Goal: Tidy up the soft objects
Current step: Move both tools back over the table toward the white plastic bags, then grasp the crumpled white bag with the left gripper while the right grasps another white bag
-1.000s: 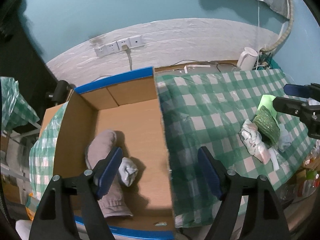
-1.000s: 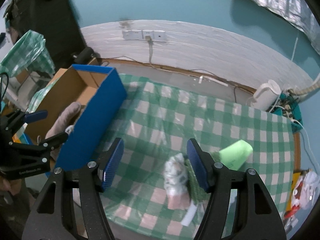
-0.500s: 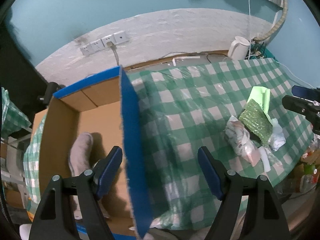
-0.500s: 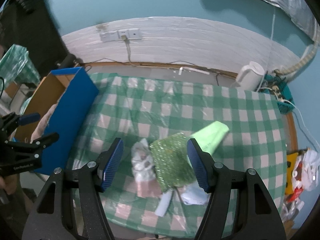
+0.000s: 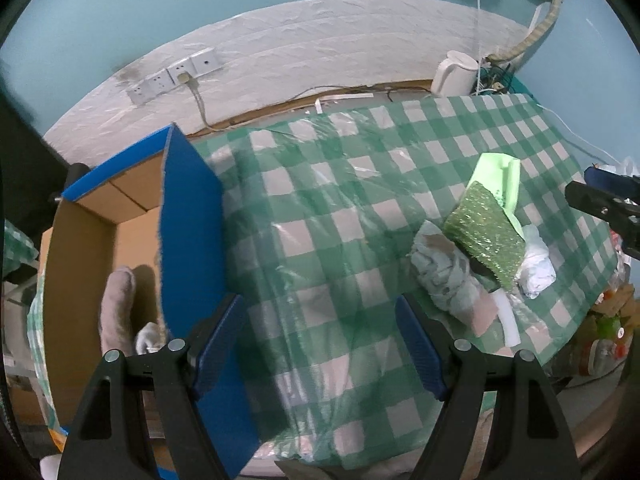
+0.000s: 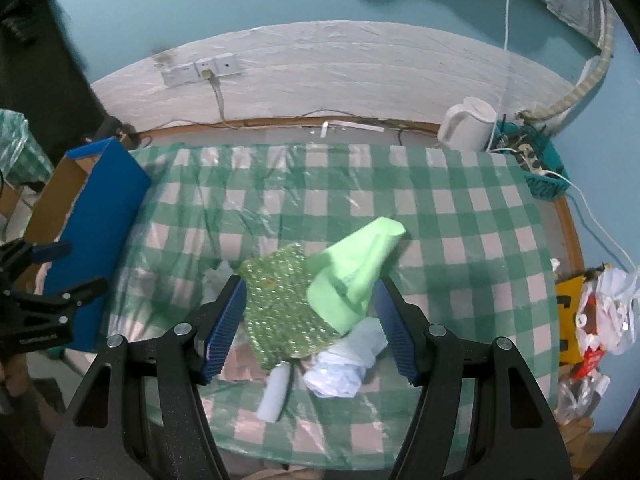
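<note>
On the checkered worktop (image 6: 460, 216), beside my blue-sided cardboard box (image 5: 188, 224) holding a grey cloth (image 5: 116, 308), lies a pile: glittery green pad (image 6: 284, 304), light-green sheet (image 6: 356, 268), crumpled white cloth (image 6: 344, 364). My right hand-held gripper (image 6: 310, 326) hangs wide above it, gripping nothing; my left hand-held gripper (image 5: 320, 348) likewise gapes empty.

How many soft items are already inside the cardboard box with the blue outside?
2 visible: a long grey-beige cloth roll lying on the floor of the cardboard box, and a small white bundle beside it. The blue box wall may hide more.
</note>
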Tool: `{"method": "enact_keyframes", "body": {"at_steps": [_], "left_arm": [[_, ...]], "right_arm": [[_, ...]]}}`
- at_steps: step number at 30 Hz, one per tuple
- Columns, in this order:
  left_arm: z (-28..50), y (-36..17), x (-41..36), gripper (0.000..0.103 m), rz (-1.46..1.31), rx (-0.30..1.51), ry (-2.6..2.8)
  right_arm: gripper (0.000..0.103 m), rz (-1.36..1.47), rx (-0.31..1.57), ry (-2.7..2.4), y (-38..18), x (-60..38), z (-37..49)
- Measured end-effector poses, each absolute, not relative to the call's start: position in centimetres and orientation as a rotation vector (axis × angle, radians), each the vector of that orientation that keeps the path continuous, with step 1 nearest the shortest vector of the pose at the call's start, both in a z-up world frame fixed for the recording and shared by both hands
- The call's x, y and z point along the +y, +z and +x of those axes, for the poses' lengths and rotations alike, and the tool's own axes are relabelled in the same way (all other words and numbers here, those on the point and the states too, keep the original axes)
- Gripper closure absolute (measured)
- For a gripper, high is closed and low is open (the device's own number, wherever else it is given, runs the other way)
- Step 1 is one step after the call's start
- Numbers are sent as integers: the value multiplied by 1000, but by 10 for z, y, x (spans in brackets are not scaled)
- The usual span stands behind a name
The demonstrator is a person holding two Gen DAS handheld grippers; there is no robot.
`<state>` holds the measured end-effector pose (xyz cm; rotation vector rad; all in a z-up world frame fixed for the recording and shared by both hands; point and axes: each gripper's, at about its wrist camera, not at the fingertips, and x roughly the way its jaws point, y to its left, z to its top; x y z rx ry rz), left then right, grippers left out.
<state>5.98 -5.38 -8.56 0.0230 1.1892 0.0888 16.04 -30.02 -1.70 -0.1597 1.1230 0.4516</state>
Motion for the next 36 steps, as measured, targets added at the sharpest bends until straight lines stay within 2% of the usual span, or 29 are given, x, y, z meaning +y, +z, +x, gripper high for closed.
{"method": "enact_keyframes", "body": {"at_steps": [36], "left_arm": [[105,-149,-117,24,-48,1334,35]], "right_arm": [[36,-245,1346,342,-122,-330,160]]}}
